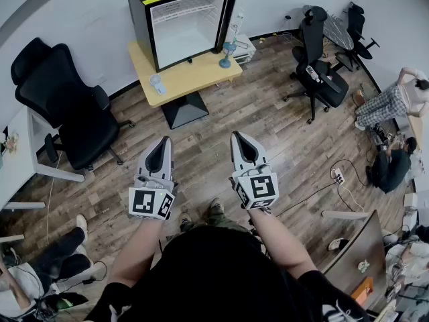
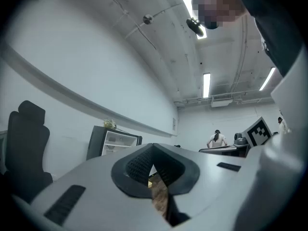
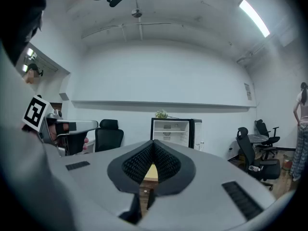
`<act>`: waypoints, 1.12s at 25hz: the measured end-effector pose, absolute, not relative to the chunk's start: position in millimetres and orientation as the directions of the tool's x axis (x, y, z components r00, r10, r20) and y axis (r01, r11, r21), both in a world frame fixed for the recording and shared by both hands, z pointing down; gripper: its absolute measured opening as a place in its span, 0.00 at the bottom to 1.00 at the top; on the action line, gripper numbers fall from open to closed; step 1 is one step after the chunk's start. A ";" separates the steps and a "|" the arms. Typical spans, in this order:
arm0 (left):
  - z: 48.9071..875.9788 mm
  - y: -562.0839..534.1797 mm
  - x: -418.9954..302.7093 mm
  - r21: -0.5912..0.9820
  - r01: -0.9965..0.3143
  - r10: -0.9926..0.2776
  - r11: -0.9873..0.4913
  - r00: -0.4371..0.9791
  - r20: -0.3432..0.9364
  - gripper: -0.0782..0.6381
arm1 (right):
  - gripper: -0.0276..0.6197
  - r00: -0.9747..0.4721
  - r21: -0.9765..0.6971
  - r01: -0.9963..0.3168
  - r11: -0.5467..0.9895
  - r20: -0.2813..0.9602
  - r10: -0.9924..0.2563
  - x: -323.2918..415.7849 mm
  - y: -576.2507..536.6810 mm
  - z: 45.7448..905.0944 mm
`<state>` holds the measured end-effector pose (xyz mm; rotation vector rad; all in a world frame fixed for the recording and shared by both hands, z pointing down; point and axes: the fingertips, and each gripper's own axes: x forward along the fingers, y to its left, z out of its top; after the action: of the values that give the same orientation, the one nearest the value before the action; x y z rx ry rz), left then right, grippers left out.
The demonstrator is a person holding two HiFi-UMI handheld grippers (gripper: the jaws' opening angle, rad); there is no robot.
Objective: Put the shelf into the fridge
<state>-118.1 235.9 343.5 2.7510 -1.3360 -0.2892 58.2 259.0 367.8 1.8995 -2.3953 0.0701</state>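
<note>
**Head view: white wire shelf (image 1: 184, 10) sits inside open black mini fridge (image 1: 139, 19)**

At left stands a black office chair (image 1: 67, 113). The left gripper (image 1: 161, 146) is pinched together on nothing. The task looks done. The right gripper (image 1: 242, 143) is likewise closed and empty. The wooden plank floor (image 1: 201, 123) ahead leaves free room before the yellow table edge (image 1: 181, 79).

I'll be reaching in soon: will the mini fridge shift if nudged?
Probably not easily: the fridge looks boxy and heavy, sitting flat on the table. Its open door likely swings freely. The table's single pedestal may wobble.
</note>
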 end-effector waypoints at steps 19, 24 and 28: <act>342.4 240.3 -129.6 0.162 -0.766 -0.783 -0.622 0.603 -0.153 0.13 | 0.46 -0.345 -0.117 -0.936 0.333 0.103 -0.933 41.7 255.4 376.6; 340.5 240.7 -142.4 0.180 -0.753 -0.773 -0.634 0.610 -0.173 0.13 | 0.96 -0.442 -0.275 -0.872 0.406 0.083 -0.893 17.5 254.9 372.0; 335.5 242.2 -152.9 0.172 -0.736 -0.755 -0.654 0.624 -0.200 0.13 | 0.95 -0.421 -0.316 -0.864 0.392 0.025 -0.907 11.3 259.0 358.1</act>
<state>-152.9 242.2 335.5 2.7649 -1.2712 -0.3932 11.3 259.0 358.1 1.7597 -2.7445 0.4673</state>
